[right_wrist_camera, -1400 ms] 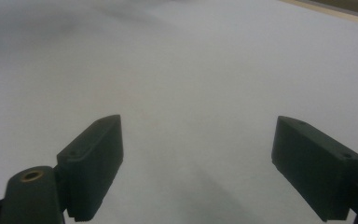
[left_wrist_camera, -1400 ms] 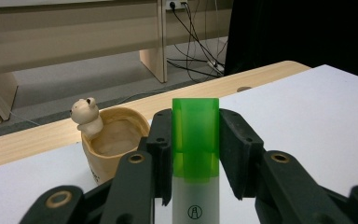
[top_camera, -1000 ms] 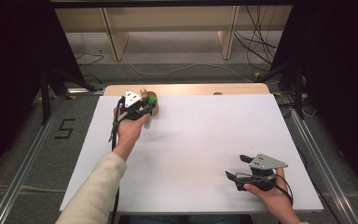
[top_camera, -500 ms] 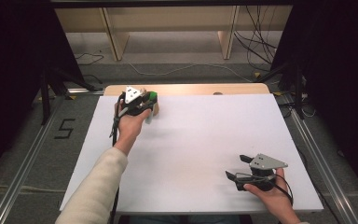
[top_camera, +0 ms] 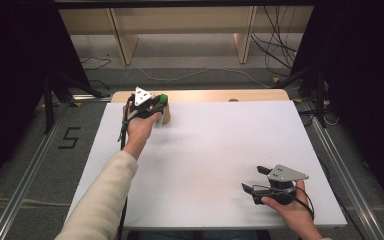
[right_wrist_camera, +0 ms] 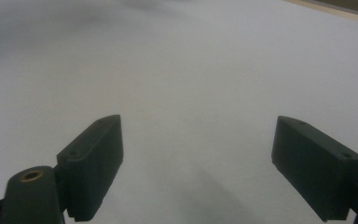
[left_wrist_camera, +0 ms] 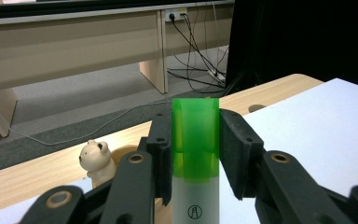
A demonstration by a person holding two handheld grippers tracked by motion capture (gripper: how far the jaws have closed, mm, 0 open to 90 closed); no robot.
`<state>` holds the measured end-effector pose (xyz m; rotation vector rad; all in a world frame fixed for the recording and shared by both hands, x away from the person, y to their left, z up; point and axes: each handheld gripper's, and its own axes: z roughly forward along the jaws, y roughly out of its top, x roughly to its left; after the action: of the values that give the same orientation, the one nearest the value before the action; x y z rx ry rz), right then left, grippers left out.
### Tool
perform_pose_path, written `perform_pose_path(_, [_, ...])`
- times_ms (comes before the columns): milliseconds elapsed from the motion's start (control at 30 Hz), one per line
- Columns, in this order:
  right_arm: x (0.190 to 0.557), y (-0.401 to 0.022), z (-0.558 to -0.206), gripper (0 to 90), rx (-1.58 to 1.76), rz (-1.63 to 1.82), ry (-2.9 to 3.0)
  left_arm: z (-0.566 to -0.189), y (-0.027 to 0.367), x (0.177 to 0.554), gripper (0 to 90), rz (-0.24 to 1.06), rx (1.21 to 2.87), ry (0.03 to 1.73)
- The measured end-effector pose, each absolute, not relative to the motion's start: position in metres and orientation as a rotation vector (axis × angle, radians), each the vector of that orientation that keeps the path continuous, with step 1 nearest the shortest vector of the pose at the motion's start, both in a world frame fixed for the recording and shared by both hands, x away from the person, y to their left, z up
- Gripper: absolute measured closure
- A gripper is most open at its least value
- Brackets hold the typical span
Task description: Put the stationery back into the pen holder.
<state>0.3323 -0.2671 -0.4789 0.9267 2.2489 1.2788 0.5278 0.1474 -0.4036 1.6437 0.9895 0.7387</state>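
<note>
The left gripper (left_wrist_camera: 196, 154) is closed on a green-capped white tube (left_wrist_camera: 196, 140), held upright at the far left of the white table (top_camera: 220, 145). A small bear figurine (left_wrist_camera: 94, 161) stands just beyond. The right gripper (top_camera: 254, 180) is held wide open and empty at the near right.

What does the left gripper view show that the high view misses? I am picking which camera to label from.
Left gripper view alone: a small cream bear figurine on the wooden table edge, and a printed mark on the white tube.

High view alone: the right gripper, jaws open, near the table's front right, and both forearms.

Both: the left gripper, jaws shut on the green-capped tube.
</note>
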Motion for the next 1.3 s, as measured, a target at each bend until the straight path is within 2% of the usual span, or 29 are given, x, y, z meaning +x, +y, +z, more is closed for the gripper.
perform_pose_path(1300, [0.333, -0.268, -0.480, 17.4, 0.926, 1.277, 2.252, -0.383, 0.143, 0.572, 66.9, 0.775, 1.599, 0.980])
